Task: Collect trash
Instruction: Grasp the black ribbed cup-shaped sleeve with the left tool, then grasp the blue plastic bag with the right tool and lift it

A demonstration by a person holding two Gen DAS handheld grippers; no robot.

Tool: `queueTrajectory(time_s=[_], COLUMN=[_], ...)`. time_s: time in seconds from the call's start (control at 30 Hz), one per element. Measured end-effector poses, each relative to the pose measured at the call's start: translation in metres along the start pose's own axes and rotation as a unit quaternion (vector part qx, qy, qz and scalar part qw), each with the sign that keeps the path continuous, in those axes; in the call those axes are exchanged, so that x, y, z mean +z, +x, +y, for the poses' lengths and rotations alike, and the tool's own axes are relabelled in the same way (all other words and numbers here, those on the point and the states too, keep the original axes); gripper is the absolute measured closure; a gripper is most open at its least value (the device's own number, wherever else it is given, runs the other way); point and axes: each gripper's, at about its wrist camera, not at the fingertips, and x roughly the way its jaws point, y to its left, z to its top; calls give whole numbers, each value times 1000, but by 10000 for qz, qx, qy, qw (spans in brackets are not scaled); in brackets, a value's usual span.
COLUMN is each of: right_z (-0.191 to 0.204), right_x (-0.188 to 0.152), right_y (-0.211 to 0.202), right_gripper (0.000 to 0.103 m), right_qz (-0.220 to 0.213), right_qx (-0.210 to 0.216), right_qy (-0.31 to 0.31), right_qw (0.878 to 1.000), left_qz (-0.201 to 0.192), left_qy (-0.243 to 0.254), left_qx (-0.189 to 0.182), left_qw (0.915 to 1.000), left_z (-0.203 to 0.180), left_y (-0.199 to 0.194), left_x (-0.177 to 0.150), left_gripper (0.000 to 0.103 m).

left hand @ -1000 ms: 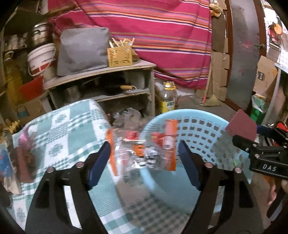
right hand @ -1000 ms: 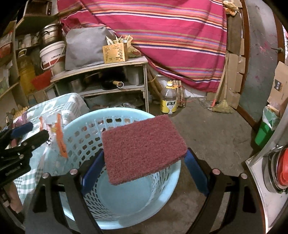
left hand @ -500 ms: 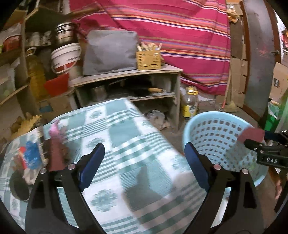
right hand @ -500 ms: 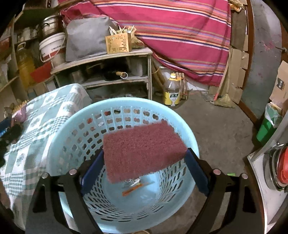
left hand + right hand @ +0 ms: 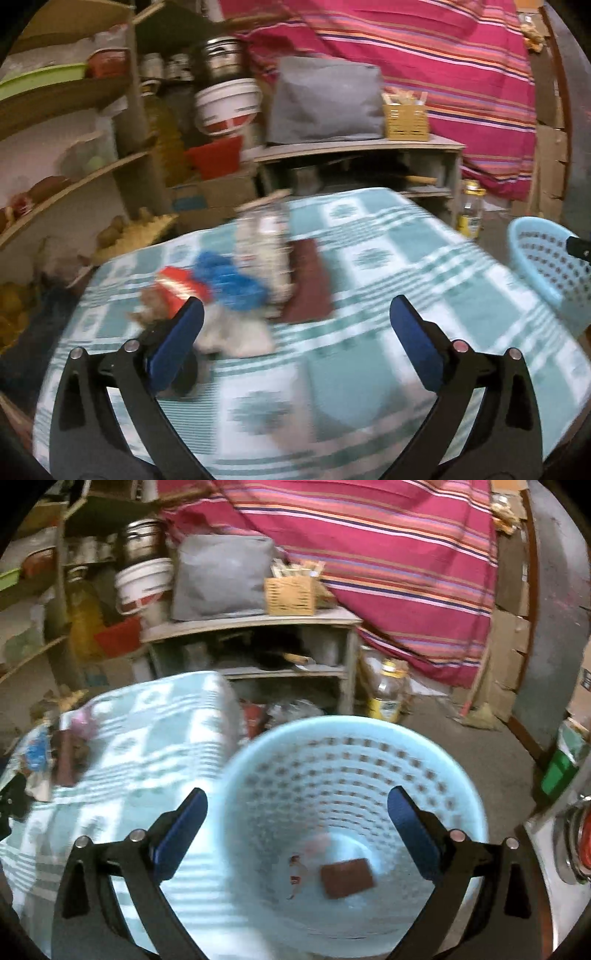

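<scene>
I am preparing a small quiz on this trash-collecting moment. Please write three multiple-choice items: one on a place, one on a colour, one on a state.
1. Where does the reddish-brown scouring pad lie?
A. at the bottom of the basket
B. on the floor beside the basket
C. between the right gripper's fingers

2. What colour is the basket?
A. yellow
B. light blue
C. black

3. In what state is the left gripper?
A. shut on a wrapper
B. shut on a pad
C. open, holding nothing

Answers:
1. A, the right wrist view shows the pad flat on the basket's bottom, next to a small wrapper.
2. B, its perforated wall is light blue in both views.
3. C, its fingers stand wide apart above the checked tablecloth, with nothing between them.
</scene>
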Motion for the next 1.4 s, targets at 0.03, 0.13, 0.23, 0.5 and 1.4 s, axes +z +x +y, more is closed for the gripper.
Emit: queueTrajectory(time_s=[0.03,0.13,0.23,0.5,1.4], right_z=[10,44,75,132,252], right_x=[0,-1,-4,-10,-13], right_y=[2,8,18,37,26], right_gripper=[7,7,7,7,7], right_qz=[5,52,147,389,325], right_qx=[67,224,361,665,1166], right_qy=[-44,-219,-382,-523,-1266], right_qw=[10000,9995,9985,9957,9845], left_qz=[28,110,297,912,811], left_qy=[-36,-320,-612,-558,-1189], left_qx=[60,210,243,153,177], left_qw=[10000,9992,9974,9941,9894], left_z=[11,50,84,128,196], left_y=[2,6,13,42,23], left_x=[-2,-9,-22,-51,-58], left_gripper=[6,6,6,6,31])
